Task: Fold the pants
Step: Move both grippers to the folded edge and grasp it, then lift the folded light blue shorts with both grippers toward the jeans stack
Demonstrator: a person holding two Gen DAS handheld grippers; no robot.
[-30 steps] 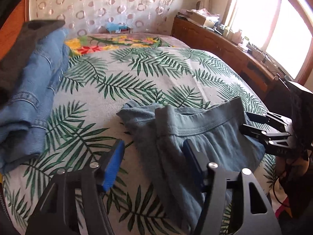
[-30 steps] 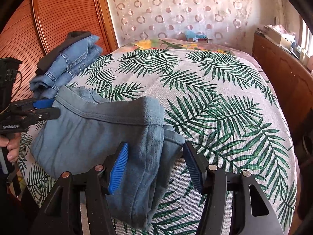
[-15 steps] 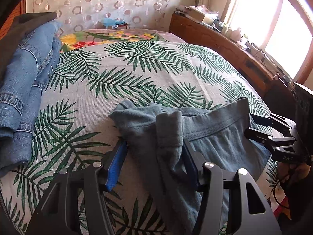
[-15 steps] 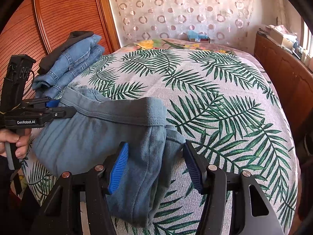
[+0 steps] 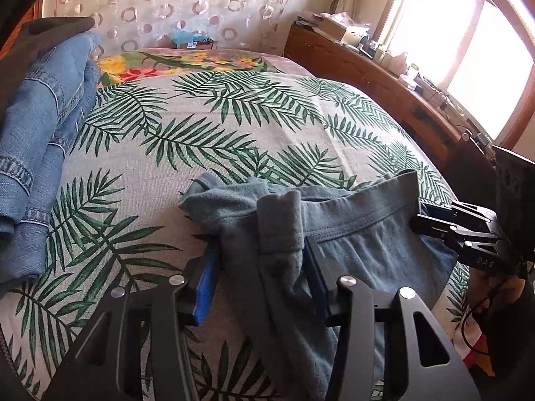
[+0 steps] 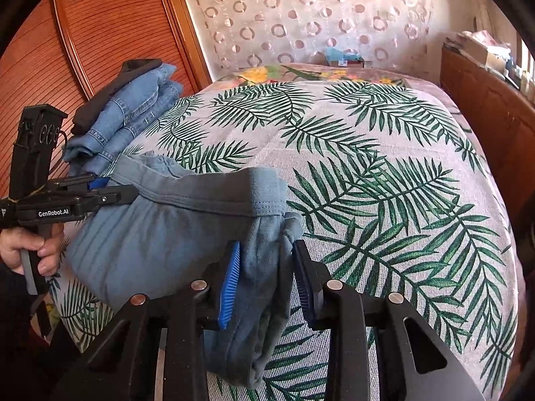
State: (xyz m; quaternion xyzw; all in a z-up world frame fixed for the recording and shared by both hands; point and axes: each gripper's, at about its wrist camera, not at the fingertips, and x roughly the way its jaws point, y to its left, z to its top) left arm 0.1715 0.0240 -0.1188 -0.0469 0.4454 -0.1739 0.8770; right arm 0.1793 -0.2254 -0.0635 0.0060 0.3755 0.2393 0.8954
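left gripper (image 5: 259, 275): jaws just closing, clamped on pants (image 5: 361, 244) waistband corner | right gripper (image 6: 265, 282): same, pinching the other corner | pants: bunched on bed (image 6: 384, 173), near edge, jeans (image 6: 133, 117) beside

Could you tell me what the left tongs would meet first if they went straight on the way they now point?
The left tongs already have the grey-blue pants bunched between them after closing in, so further travel pushes into that cloth, and probably the palm-print bedspread beneath it.
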